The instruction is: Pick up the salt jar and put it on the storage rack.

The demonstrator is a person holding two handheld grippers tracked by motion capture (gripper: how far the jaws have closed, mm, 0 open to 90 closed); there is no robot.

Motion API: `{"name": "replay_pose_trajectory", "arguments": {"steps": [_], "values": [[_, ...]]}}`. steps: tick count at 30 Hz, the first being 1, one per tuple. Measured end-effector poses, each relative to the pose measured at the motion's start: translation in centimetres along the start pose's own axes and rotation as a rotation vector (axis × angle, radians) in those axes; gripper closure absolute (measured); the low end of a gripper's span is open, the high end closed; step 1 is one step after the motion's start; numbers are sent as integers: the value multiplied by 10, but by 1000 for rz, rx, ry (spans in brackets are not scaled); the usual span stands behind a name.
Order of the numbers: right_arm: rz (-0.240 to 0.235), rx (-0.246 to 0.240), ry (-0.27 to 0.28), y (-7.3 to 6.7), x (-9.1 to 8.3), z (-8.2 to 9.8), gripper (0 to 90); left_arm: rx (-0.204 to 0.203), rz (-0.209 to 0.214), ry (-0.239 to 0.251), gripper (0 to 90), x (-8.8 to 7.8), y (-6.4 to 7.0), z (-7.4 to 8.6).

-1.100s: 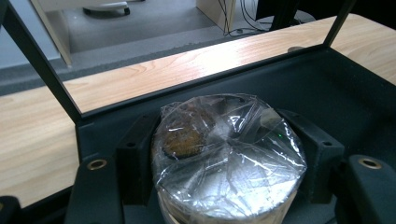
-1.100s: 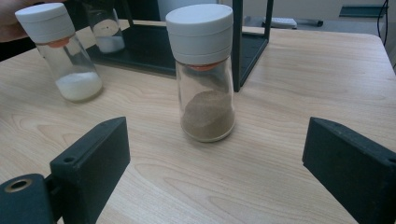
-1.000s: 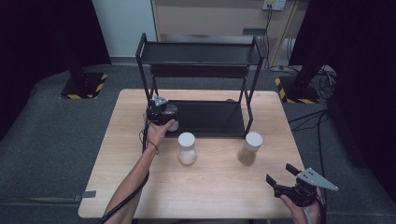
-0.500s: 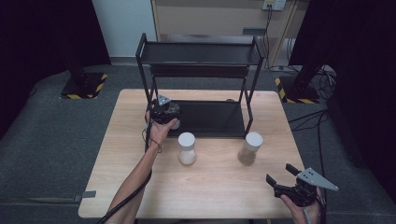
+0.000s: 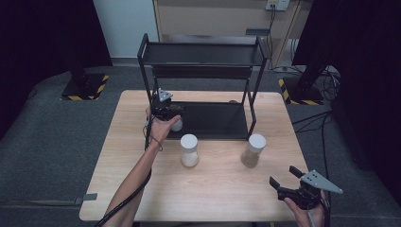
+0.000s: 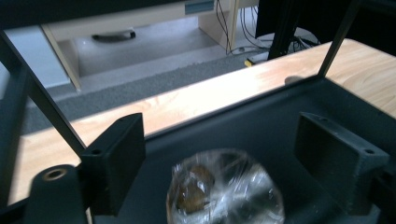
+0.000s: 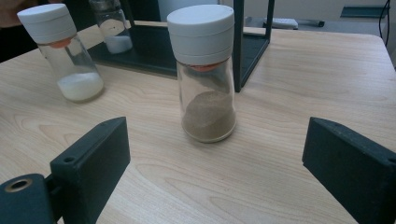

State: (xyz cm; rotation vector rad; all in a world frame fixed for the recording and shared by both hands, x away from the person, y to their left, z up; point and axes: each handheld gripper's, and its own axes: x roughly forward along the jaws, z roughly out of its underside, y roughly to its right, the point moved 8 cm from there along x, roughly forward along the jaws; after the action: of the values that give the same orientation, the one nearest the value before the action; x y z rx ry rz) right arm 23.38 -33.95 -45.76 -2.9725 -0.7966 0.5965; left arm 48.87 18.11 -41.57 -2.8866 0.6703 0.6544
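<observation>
1. Jaws of the left gripper (image 5: 166,109) just opened, now parted either side of a glass jar (image 6: 225,190) and clear of it, no pad pressing on the glass.
2. Seen along the left gripper (image 6: 224,154) from its own camera: that jar standing on the lower shelf of the black metal rack (image 6: 261,126), at the shelf's left end, looked at from above through a glare-streaked top, brownish content inside.
3. From the high view, same jar (image 5: 177,125) half hidden behind the left hand (image 5: 161,130), white at its visible edge.
4. Jaws of the right gripper (image 5: 289,178) spread wide and holding nothing, low over the near right corner of the worktop (image 5: 222,189).
5. Straight ahead of the right gripper (image 7: 215,158): a white-capped shaker jar of brown powder (image 7: 205,74), upright on the worktop, well short of the pads.
6. Farther off to its left, a second white-capped jar with white powder (image 7: 65,56), also upright on the worktop; a third jar with white content (image 7: 112,28) behind it on the rack shelf.
7. From above, brown-powder jar (image 5: 253,150) and white-powder jar (image 5: 189,150) both standing just in front of the rack (image 5: 203,52), well apart from each other.
8. Rack posts rising beside the left gripper; upper shelf overhead.
</observation>
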Motion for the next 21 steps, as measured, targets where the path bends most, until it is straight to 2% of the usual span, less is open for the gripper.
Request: {"name": "replay_pose_trajectory", "arguments": {"steps": [3,5,6,8,9,12,14,15,21], "values": [[-1,0,-1,0,0,0,75,4,16,9,119,-10,0,-13],[-1,-1,-1,0,0,0,75,0,22,15,93,-12,0,-16],[-2,-2,-1,0,0,0,75,-3,46,24,84,-18,0,-23],[-2,-3,-1,0,0,0,75,7,51,27,73,-20,1,-26],[-2,-2,-1,0,0,0,75,23,67,33,67,-26,2,-31],[-3,-3,-1,0,0,0,75,14,87,37,48,-30,3,-36],[-2,-5,-1,-1,0,0,75,22,115,38,43,-36,4,-42],[-2,-6,-1,-1,0,0,75,35,117,41,43,-39,6,-44],[-3,-6,-3,-1,0,0,75,49,163,74,44,-61,8,-54]]}}
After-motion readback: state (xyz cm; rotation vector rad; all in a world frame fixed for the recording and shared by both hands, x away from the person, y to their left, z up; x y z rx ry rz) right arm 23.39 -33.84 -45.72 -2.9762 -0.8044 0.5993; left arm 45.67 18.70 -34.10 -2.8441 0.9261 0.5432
